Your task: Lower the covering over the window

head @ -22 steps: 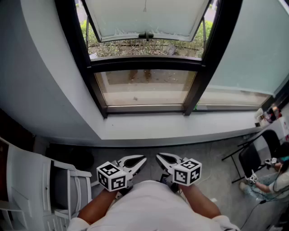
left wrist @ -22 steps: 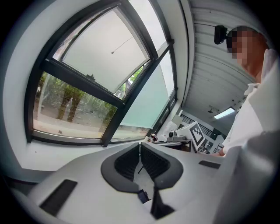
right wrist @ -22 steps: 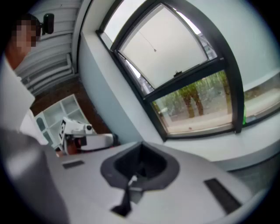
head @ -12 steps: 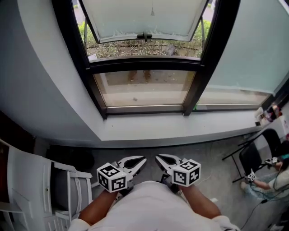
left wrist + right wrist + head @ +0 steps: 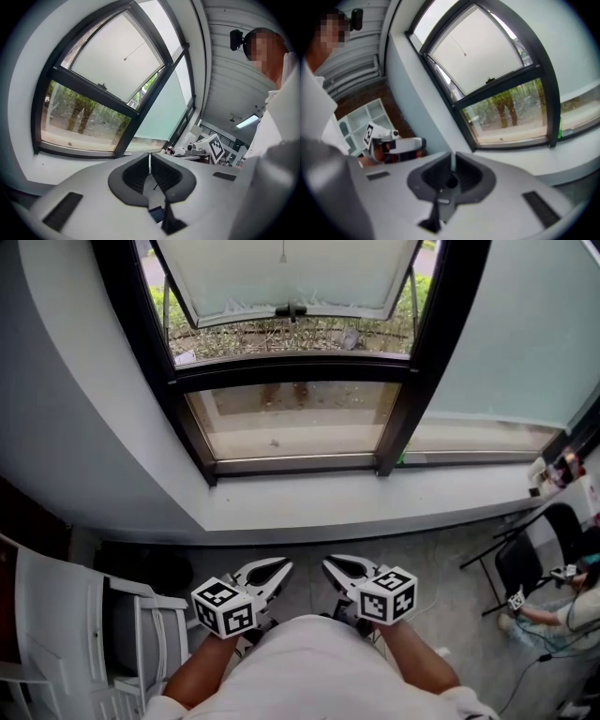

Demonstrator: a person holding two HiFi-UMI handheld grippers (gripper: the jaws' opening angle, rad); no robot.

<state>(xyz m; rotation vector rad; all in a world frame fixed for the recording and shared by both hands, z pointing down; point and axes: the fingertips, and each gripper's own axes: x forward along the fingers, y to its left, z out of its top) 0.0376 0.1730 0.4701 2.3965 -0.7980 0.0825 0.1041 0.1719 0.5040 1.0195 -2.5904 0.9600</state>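
I hold both grippers low, near my body, over the grey floor [image 5: 450,568].

- Left gripper [image 5: 284,566]: jaws fully closed, nothing between them.
- Right gripper [image 5: 328,564]: jaws fully closed, nothing held.

The window [image 5: 300,369] stands far, above a white sill [image 5: 375,507], with its upper sash tilted outward. The covering's pull cord [image 5: 282,253] hangs at far centre, well apart from both grippers. A pale blind [image 5: 516,324] hangs over the right pane. A white chair [image 5: 56,615] stands near left and a black chair [image 5: 525,563] at right.
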